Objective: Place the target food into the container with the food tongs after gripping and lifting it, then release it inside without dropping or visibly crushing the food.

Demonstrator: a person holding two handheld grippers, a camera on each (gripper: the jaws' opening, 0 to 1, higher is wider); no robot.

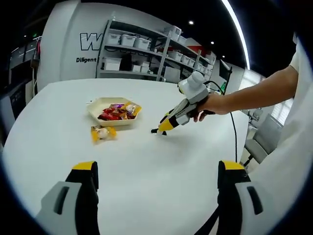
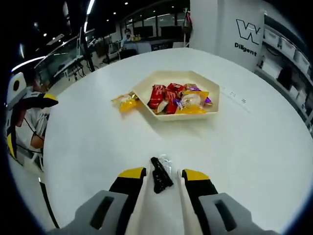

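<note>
Nearest to the lens in the right gripper view stand the two yellow-tipped jaws of the right gripper (image 2: 162,175), with a narrow gap between them. A small black object (image 2: 159,175) with a bit of clear wrapper lies on the white table (image 2: 88,147) in this gap; I cannot tell if the jaws press it or only stand beside it. In the left gripper view this same gripper (image 1: 164,127) is held by a hand (image 1: 209,104), with its tips low at the table.

Jaws of the left gripper (image 1: 157,172) are spread wide, with nothing between them.

Further out sits a cream hexagonal tray (image 2: 146,88). It holds wrapped snacks (image 2: 178,99): red packets, a purple one, a yellow one and a white round piece. One yellow wrapped candy (image 2: 127,103) lies on the table, just beside the tray's edge.

On the far wall is a big letter "W" (image 2: 248,30) and under it a word that begins with "Diligent". Shelves (image 1: 146,51) with white bins stand by this wall.
</note>
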